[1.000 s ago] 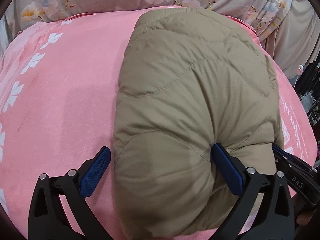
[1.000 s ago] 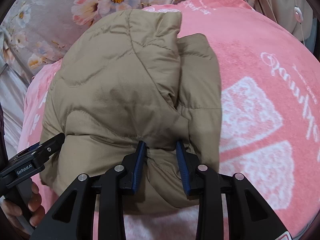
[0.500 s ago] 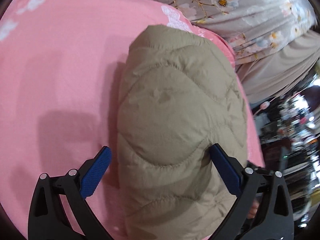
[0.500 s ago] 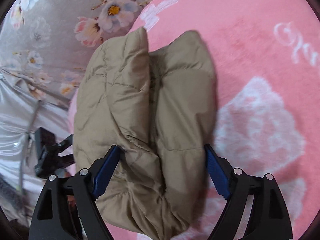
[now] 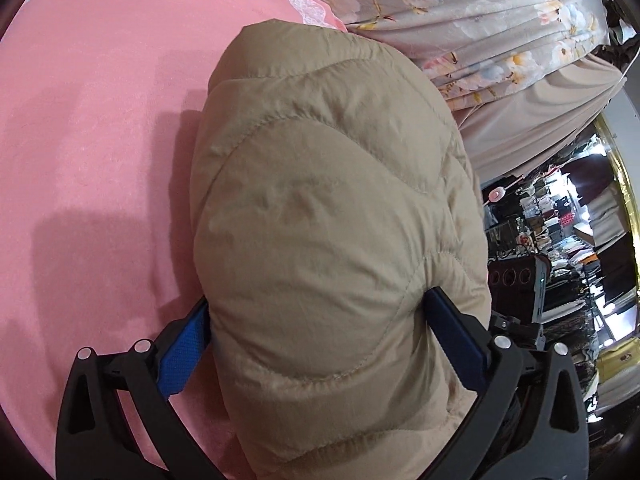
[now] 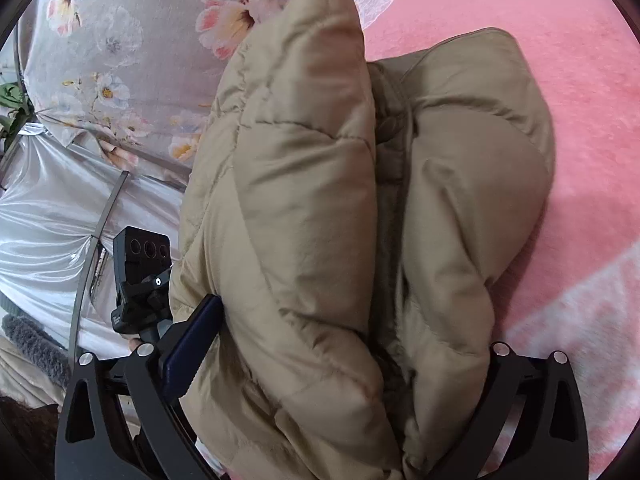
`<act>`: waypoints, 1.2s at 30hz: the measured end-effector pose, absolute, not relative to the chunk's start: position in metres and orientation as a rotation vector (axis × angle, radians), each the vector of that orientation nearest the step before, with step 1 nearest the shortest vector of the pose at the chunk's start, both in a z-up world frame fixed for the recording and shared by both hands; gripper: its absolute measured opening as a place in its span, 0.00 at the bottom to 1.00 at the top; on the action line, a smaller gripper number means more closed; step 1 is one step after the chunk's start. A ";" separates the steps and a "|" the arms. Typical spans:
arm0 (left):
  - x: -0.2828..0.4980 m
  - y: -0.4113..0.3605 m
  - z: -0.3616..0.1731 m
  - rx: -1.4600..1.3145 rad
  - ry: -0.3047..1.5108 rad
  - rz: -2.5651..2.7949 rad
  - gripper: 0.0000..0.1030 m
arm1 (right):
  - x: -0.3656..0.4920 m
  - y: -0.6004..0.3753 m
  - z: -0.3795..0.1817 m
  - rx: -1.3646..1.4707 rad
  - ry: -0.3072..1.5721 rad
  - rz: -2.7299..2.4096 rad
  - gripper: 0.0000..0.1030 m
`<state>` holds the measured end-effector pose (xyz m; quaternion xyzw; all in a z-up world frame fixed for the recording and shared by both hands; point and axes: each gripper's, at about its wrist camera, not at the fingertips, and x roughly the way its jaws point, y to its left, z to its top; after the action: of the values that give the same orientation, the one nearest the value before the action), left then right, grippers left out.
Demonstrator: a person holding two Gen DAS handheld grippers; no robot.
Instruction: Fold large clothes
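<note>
On the pink blanket, the folded khaki jacket bulges between both grippers' wide-apart, still-opening right jaws.

jacket: tan quilted puffer with curved stitch lines, matte fabric
state: folded into a thick, puffy bundle
pose: elongated, running away from both cameras; from the right wrist view two padded halves lie side by side with a dark seam between them
place: on a pink blanket, near its edge by the floral cloth
</note>
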<state>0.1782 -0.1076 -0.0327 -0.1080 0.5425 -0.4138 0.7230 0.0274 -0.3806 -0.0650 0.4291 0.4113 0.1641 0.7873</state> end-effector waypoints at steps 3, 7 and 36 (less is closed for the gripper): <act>0.175 -0.110 -0.031 -0.205 1.169 -0.892 0.96 | 0.033 -0.374 -0.065 0.936 0.880 0.366 0.95; 0.165 -0.118 -0.018 -0.081 1.090 -0.835 0.92 | 0.037 -0.365 -0.064 0.958 0.859 0.383 0.71; 0.262 0.020 0.074 -0.007 0.725 -0.605 0.54 | 0.195 -0.220 0.012 0.672 0.785 0.471 0.39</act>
<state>0.2616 0.0202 0.0740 -0.0034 0.3492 -0.2915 0.8905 0.1953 -0.2203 0.0120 0.3181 0.3718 0.2232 0.8431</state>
